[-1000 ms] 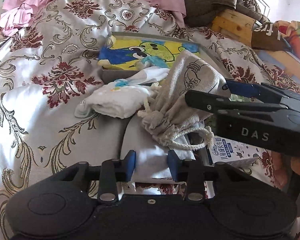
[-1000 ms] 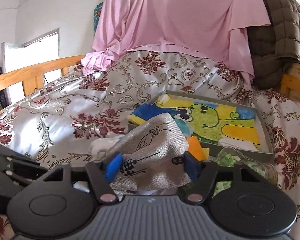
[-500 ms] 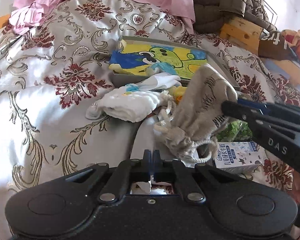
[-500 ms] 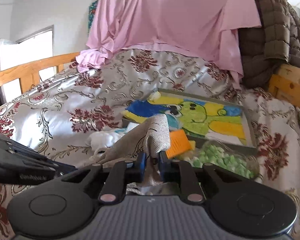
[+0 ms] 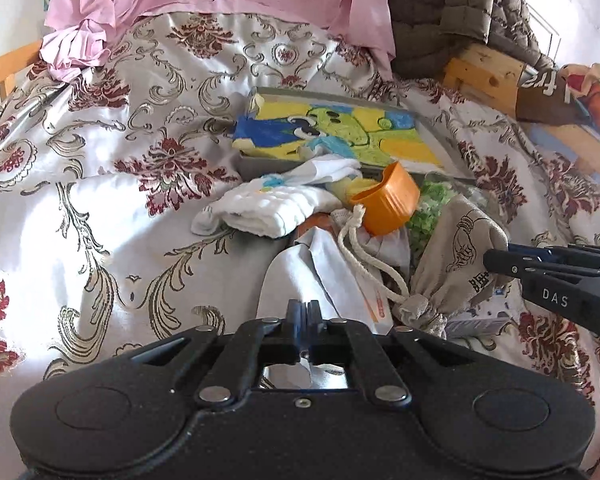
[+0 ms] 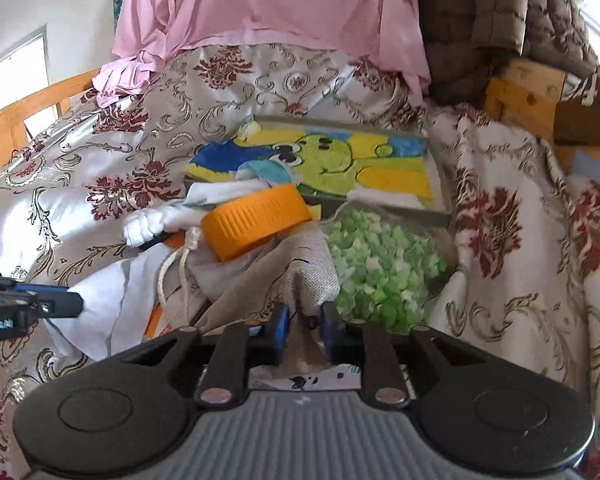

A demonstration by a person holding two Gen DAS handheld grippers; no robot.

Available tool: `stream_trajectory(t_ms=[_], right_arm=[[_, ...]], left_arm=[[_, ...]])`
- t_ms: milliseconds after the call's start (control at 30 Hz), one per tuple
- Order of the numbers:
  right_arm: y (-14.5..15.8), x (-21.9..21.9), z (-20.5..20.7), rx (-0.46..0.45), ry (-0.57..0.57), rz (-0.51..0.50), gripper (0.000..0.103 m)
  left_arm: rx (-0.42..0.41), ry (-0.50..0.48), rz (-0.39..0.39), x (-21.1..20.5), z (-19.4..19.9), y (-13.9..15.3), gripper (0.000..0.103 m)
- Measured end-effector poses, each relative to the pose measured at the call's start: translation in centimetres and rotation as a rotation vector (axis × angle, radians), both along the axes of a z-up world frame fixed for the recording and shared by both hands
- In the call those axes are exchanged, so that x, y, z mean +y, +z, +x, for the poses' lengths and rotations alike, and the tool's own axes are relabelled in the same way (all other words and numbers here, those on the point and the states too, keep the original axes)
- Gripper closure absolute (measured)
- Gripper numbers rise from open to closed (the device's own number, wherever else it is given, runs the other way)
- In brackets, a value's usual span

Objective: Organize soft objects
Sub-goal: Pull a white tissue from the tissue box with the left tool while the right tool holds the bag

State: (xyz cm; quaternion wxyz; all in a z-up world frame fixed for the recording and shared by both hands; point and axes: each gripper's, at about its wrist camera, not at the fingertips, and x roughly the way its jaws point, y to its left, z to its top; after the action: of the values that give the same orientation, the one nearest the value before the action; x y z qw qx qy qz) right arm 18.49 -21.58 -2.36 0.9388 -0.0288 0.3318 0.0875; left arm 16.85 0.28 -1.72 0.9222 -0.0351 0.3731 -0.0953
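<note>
The left gripper (image 5: 303, 312) is seen with its blue pads pressed together over a fold of thin white cloth (image 5: 300, 276); whether the cloth is really pinched between them cannot be told. The right gripper (image 6: 303, 322) is closed on the bunched grey linen drawstring pouch with a black line drawing (image 6: 300, 276), and in the left wrist view its tip (image 5: 496, 260) is seen at the side of the same pouch (image 5: 456, 256). The pouch's white cord (image 5: 364, 248) is laid across the thin white cloth. Just behind the pouch an orange ribbed plastic lid (image 6: 256, 222) is tilted, touching a folded white quilted cloth (image 5: 272, 210). Beside the lid a clear bag of small green pieces (image 6: 376, 268) is placed. Further back a shallow grey tray (image 6: 436, 168) is found, holding a yellow, green and blue cartoon towel (image 6: 340, 164). Everything is carried by a bed with a silver bedspread with dark red flowers (image 5: 100, 184).
</note>
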Motion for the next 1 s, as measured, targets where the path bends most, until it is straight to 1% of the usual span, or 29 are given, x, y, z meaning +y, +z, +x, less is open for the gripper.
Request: stream_trajectory(t_ms=[33, 67, 100, 167, 200, 267, 300, 367, 433, 467, 533, 600, 667, 733, 800, 833, 933, 1000], right_arm=[[-0.1, 0.0, 0.1, 0.002, -0.002, 0.002, 0.071], [-0.3, 0.0, 0.2, 0.005, -0.008, 0.002, 0.065], [-0.3, -0.1, 0.3, 0.011, -0.008, 0.009, 0.06], [-0.5, -0.3, 0.6, 0.026, -0.008, 0.041, 0.053], [-0.5, -0.3, 0.7, 0.034, -0.005, 0.056, 0.049], [-0.6, -0.2, 0.8, 0.043, 0.0, 0.07, 0.044], [-0.6, 0.0, 0.9, 0.045, 0.008, 0.071, 0.04], [-0.7, 0.5, 0.8, 0.046, 0.024, 0.061, 0.035], [-0.9, 1.1, 0.7, 0.05, 0.051, 0.045, 0.031], [-1.0, 1.4, 0.7, 0.053, 0.065, 0.032, 0.027], [-1.3, 2.3, 0.5, 0.05, 0.087, -0.008, 0.023], [-1.6, 3.0, 0.3, 0.049, 0.107, -0.049, 0.018], [-1.8, 3.6, 0.1, 0.048, 0.125, -0.077, 0.016], [-2.0, 4.0, 0.0, 0.045, 0.133, -0.101, 0.015], [-2.1, 4.0, 0.0, 0.052, 0.134, -0.107, 0.015], [-2.3, 4.1, 0.1, 0.058, 0.134, -0.109, 0.015], [-2.5, 4.5, -0.1, 0.06, 0.156, -0.147, 0.017], [-2.7, 4.8, -0.3, 0.053, 0.168, -0.174, 0.02]], left_arm=[[0.009, 0.004, -0.001, 0.0, 0.2, -0.2, 0.092], [0.015, 0.012, -0.006, 0.2, 0.4, -0.4, 0.087], [0.018, 0.021, -0.015, 0.3, 0.7, -0.6, 0.085], [0.026, 0.037, -0.033, 0.5, 1.2, -0.9, 0.068], [0.029, 0.042, -0.042, 0.5, 1.5, -1.0, 0.065], [0.034, 0.042, -0.052, 0.5, 1.9, -1.3, 0.056], [0.039, 0.035, -0.055, 0.3, 2.1, -1.4, 0.054], [0.046, 0.022, -0.05, 0.0, 2.3, -1.7, 0.047], [0.046, 0.01, -0.035, -0.4, 2.4, -2.0, 0.046], [0.045, 0.0, -0.028, -0.5, 2.4, -2.1, 0.045], [0.042, -0.021, -0.01, -0.9, 2.4, -2.3, 0.042], [0.04, -0.034, 0.022, -1.2, 2.4, -2.5, 0.042], [0.04, -0.043, 0.05, -1.5, 2.4, -2.7, 0.04], [0.033, -0.046, 0.06, -1.5, 2.5, -2.8, 0.037], [0.033, -0.049, 0.066, -1.5, 2.4, -2.8, 0.038], [0.03, -0.052, 0.068, -1.5, 2.4, -2.8, 0.04], [0.038, -0.065, 0.053, -1.7, 2.3, -2.6, 0.052], [0.042, -0.075, 0.058, -1.9, 2.2, -2.6, 0.059]])
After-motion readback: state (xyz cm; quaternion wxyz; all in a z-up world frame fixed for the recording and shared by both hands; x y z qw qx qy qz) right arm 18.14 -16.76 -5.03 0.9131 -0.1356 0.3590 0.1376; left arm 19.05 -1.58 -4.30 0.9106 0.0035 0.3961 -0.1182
